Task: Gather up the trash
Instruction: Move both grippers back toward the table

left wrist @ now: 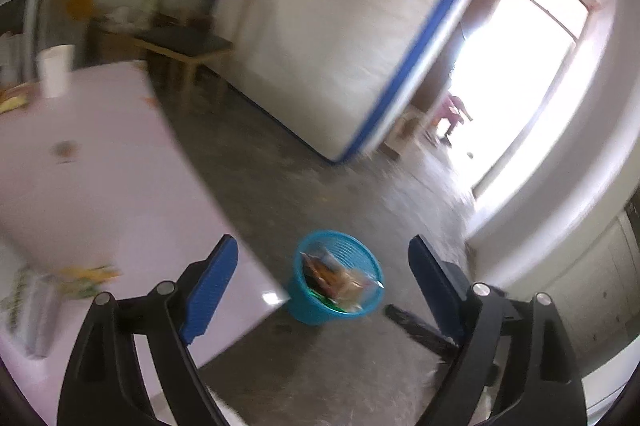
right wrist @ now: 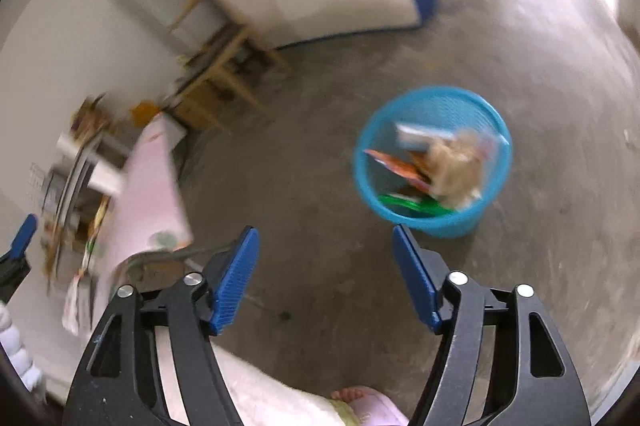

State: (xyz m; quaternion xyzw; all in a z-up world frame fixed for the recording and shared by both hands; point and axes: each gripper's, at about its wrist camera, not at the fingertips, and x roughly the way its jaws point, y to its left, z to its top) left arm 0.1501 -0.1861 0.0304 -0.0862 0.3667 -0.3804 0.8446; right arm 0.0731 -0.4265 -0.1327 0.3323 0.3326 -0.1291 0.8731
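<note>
Already the round blue plastic basket (right wrist: 434, 162) holds wrappers — both jaws gape empty; litter remains on the pale pink desk (left wrist: 100, 162).

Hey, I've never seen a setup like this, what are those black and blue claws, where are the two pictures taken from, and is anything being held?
Each picture comes from a camera mounted on a hand-held gripper that a person carries, one per hand, looking forward along its two blue-padded fingers. The left gripper and the right gripper are both open with nothing between the pads. Below them, on the concrete floor, stands a blue basket already holding wrappers. The pink table carries a white cup and some blurred packets, too smeared to identify. A white mattress leans against the wall behind.
</note>
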